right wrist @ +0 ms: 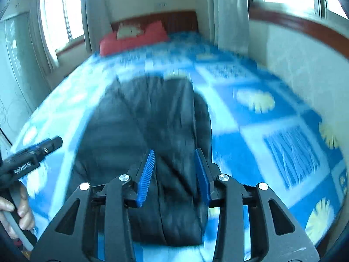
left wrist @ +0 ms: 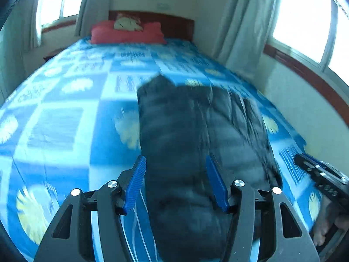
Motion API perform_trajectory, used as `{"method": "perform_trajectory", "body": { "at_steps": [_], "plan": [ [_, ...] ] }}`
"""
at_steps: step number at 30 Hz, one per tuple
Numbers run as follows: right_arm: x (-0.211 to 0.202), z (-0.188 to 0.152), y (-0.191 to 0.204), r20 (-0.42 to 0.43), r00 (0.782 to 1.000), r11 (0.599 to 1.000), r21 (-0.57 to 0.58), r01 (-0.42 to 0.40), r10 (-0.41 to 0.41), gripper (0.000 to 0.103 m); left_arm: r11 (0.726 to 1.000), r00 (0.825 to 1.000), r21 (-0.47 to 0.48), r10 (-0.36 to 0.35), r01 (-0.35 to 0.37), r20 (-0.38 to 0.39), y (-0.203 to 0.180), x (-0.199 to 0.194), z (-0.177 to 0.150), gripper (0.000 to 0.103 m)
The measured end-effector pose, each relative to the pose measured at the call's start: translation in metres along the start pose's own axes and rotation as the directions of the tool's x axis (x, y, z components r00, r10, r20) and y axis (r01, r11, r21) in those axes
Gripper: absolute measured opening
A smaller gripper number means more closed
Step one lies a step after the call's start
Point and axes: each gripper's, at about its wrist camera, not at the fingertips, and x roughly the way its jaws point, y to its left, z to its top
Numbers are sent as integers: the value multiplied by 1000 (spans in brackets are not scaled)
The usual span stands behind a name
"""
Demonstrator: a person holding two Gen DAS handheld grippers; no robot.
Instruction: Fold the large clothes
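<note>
A dark padded jacket (left wrist: 185, 120) lies on the bed as a long folded bundle running away from me; the right wrist view shows the jacket (right wrist: 141, 120) too. My left gripper (left wrist: 175, 156) hovers over its near end with the blue pads apart and nothing pressed between them. My right gripper (right wrist: 175, 150) stands above the near end as well, pads apart, with the fabric below them and not pinched. Each view catches the other tool at its edge: the right gripper (left wrist: 320, 174) and the left gripper (right wrist: 32, 152), with a hand (right wrist: 19, 214) on its handle. Both views are blurred.
The bed (left wrist: 65, 120) wears a blue and white patterned cover (right wrist: 272, 131). A red pillow (left wrist: 126, 35) lies at the wooden headboard (left wrist: 174, 21). A wall (right wrist: 305, 54) runs close along the bed's right side. Curtains (left wrist: 246, 21) hang beside the windows.
</note>
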Motion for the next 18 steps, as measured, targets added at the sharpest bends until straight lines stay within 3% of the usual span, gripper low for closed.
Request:
{"method": "perform_trajectory", "body": {
  "at_steps": [5,12,14,18],
  "plan": [
    [42,38,16,17,1000,1000,-23,-9,10,38,1000,1000,-15,8,-8,18,-7,28,34,57],
    [121,16,12,-92,996,999,-42,14,-18,38,1000,994,-11,8,-9,-107,-18,92,13,58],
    [132,9,7,-102,995,999,-34,13,-17,38,999,995,3,44,-44,-84,-21,102,6,66],
    [151,1,5,-114,993,999,-48,18,-24,38,998,993,2,64,-64,-96,-23,118,3,67]
  ]
}}
